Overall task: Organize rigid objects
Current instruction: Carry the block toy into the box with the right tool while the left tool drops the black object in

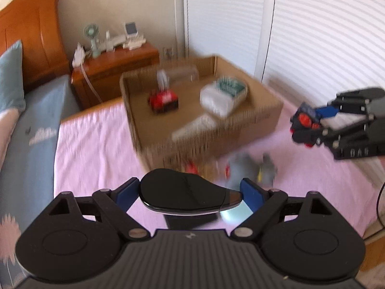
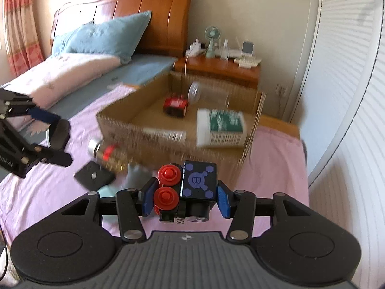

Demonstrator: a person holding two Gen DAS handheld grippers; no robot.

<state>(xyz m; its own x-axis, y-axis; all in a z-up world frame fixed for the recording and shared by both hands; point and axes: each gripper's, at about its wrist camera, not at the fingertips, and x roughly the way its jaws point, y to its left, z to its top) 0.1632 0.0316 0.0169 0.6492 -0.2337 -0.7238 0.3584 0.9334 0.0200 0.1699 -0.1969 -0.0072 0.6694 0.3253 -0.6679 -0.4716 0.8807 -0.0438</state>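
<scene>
Left tongs (image 1: pixel 190 196) pinch mouse (image 1: pixel 185 193); right tongs (image 2: pixel 184 196) pinch toy (image 2: pixel 190 187). Carry both over box (image 2: pixel 168 142) rim, then release low.

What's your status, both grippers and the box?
Left gripper shut on black mouse. Right gripper shut on toy block. Cardboard box ahead, partly filled. Can lies before it.

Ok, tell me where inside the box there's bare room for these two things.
Inside the cardboard box, the near-left floor is bare, bordered by the front wall and the red toy car. The right side is crowded by the white bottle; the back holds a clear jar.
</scene>
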